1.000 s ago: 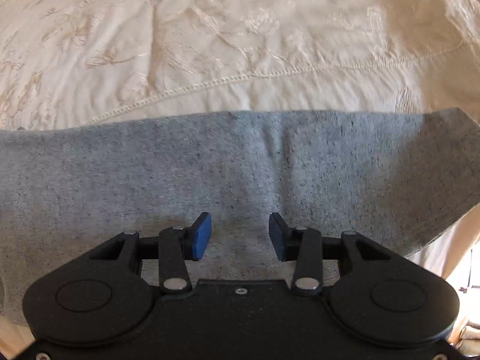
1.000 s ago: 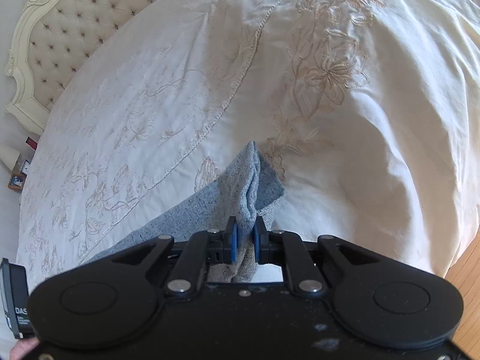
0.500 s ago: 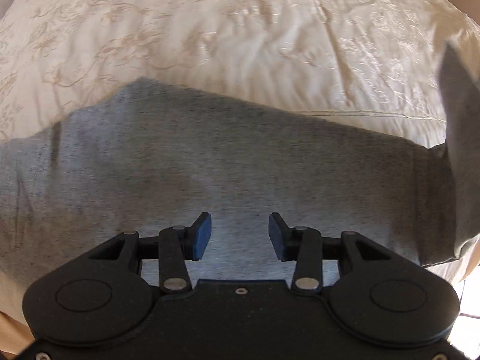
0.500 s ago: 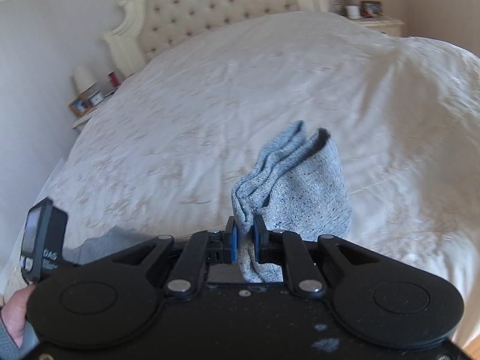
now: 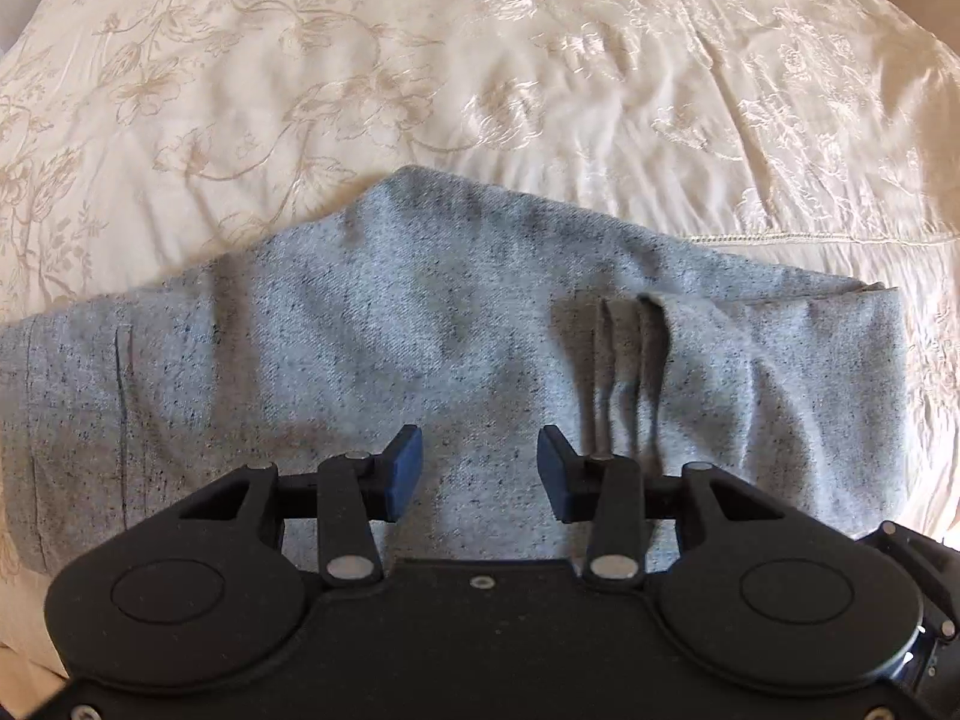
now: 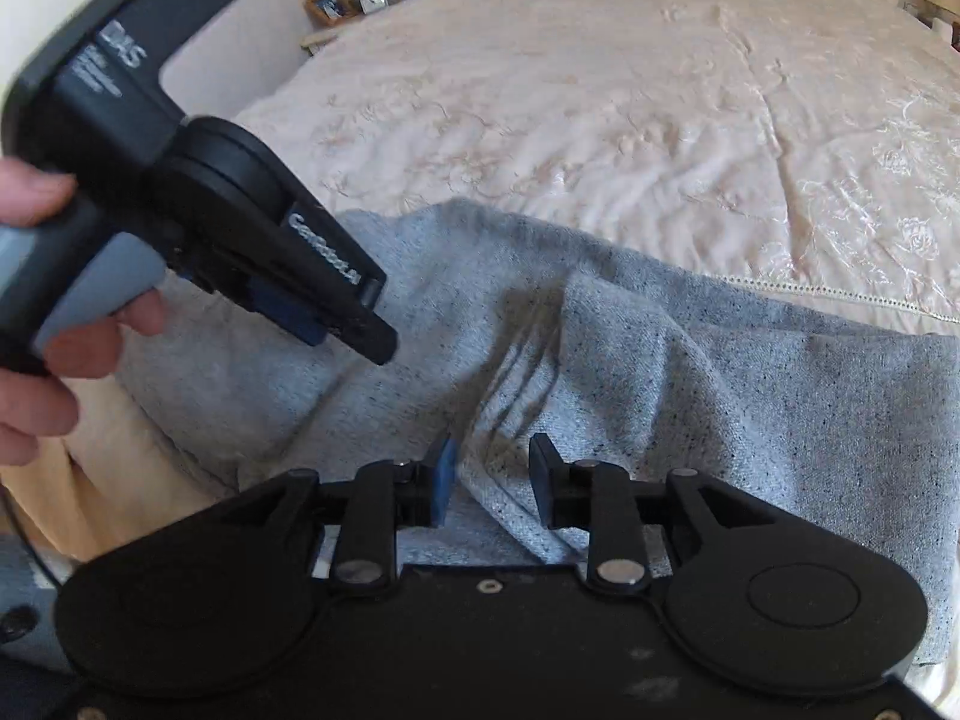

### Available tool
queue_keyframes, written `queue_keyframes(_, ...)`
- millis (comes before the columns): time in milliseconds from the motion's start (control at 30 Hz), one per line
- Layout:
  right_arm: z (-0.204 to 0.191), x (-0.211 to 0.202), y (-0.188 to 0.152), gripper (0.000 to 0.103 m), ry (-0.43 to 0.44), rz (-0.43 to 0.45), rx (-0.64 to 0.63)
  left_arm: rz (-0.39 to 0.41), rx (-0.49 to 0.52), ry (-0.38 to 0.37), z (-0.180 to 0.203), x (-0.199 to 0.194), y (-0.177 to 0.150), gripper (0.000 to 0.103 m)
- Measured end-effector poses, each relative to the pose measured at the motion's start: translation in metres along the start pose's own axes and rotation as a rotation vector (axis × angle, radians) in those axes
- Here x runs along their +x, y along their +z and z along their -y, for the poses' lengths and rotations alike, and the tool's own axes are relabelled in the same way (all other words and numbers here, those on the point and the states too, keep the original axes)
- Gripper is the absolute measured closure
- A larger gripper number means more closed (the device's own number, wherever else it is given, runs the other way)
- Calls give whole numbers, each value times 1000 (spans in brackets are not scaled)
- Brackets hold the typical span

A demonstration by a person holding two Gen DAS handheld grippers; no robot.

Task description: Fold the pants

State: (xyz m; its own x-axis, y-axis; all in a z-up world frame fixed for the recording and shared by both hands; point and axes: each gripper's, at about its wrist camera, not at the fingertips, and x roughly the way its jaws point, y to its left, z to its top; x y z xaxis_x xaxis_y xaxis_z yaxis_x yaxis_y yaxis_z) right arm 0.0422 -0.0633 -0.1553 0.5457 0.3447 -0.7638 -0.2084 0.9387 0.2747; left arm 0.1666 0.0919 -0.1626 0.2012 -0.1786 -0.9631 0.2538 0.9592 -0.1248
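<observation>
The right tool (image 6: 489, 477) is opening over a fold of the grey pants (image 6: 720, 372), pads off the cloth; the left tool (image 5: 478, 468) hangs wide open, holding nothing; the pants lie folded on the cream bed (image 5: 420, 60).

Our left gripper (image 5: 479, 473) points steeply down, its blue pads well apart with nothing between them. Our left hand (image 6: 42, 324) wraps its handle, fingers (image 6: 84, 348) curled around the grip. Our right gripper (image 6: 491, 483) tilts downward, its jaws opening, the pads no longer pressing on anything.
</observation>
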Motion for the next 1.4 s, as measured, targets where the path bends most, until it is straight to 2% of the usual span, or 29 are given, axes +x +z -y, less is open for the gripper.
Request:
queue_keyframes(67, 7, -16, 2, 70, 23, 27, 24, 9, 18, -18, 10, -2, 6, 54)
queue_keyframes(133, 16, -32, 2, 70, 7, 59, 40, 17, 35, -40, 21, -3, 12, 54)
queue_keyframes(200, 27, -40, 3, 69, -59, 79, 74, 21, 59, -59, 35, -3, 17, 54)
queue_keyframes(300, 61, -42, 3, 69, -178, 94, 190, 43, 83, -37, 56, -4, 24, 54)
queue_keyframes(400, 96, -34, 2, 69, -231, 98, 300, 38, 41, -19, 62, -2, 31, 53)
queue_keyframes(467, 109, -20, 2, 67, -232, 57, 294, 37, 7, -12, 61, -2, 33, 53)
queue_keyframes(533, 112, 2, 2, 67, -188, -26, 247, 32, -15, 19, 60, 0, 34, 53)
queue_keyframes(633, 89, 28, -5, 67, -38, -119, 108, 20, -25, 40, 62, 2, 32, 53)
queue_keyframes(667, 77, 31, -8, 68, 19, -131, 41, 13, -24, 50, 65, 4, 32, 53)
queue_keyframes(733, 61, 29, -13, 68, 71, -128, -51, 10, -25, 60, 69, 7, 31, 53)
queue_keyframes(800, 58, 24, -14, 68, 118, -127, -51, 5, -20, 42, 77, 10, 30, 53)
queue_keyframes(900, 68, 9, -13, 68, 132, -119, -24, -28, 34, 18, 91, 20, 22, 53)
queue_keyframes(967, 79, -4, -13, 68, 113, -105, -21, -59, 73, 68, 95, 33, 10, 52)
queue_keyframes(1033, 95, -20, -17, 68, 74, -84, -1, -115, 92, 180, 90, 52, -5, 49)
queue_keyframes(1100, 116, -27, -20, 68, 15, -87, 39, -116, 66, 174, 78, 58, -18, 46)
queue_keyframes(1200, 148, -27, -30, 70, -107, -152, 80, -112, 5, 166, 69, 46, -22, 47)
queue_keyframes(1300, 174, -35, -33, 71, -124, -153, 159, -42, 0, 224, 74, 26, -21, 52)
queue_keyframes(1400, 182, -50, -22, 70, -114, -57, 175, 34, 28, 223, 88, 12, -16, 52)
